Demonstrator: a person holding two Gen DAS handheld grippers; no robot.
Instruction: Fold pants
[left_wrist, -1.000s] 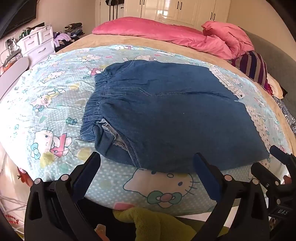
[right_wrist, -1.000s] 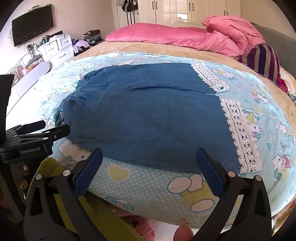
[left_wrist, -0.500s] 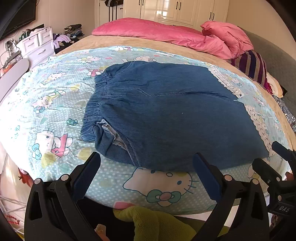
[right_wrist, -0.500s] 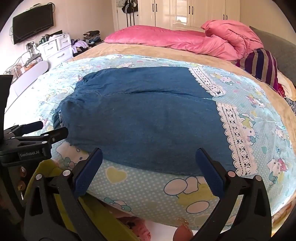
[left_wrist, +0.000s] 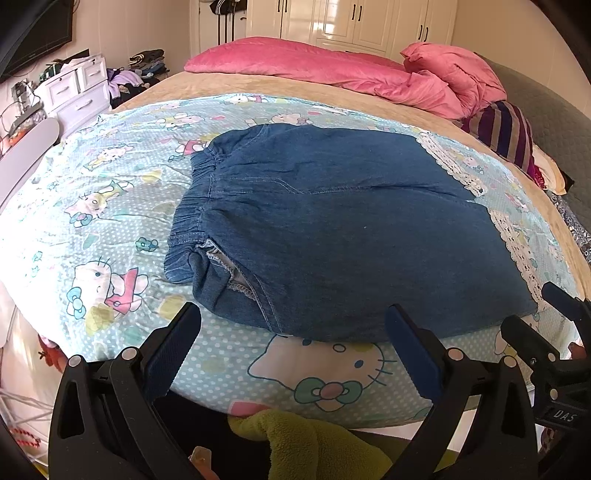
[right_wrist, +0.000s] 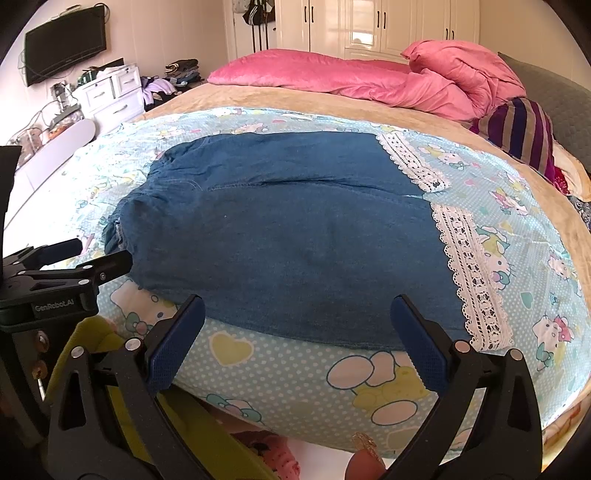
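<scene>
blue denim pants, flat, lace-trimmed cuffs

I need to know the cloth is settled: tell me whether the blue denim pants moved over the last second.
No. The blue denim pants keep the same place against the cartoon cat face printed on the sheet below their near edge.

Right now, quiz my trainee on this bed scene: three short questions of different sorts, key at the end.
1. True or false: the left gripper is clamped on the denim pants.
2. Multiple choice: the white lace trim sits at which end of the pants? A) the elastic waistband B) the leg hems C) the middle seam
3. Fill in: the pants lie on a cartoon-cat printed ____.

Key: 1 false, both it and the right gripper are open, short of the fabric; 2 B; 3 sheet.
</scene>
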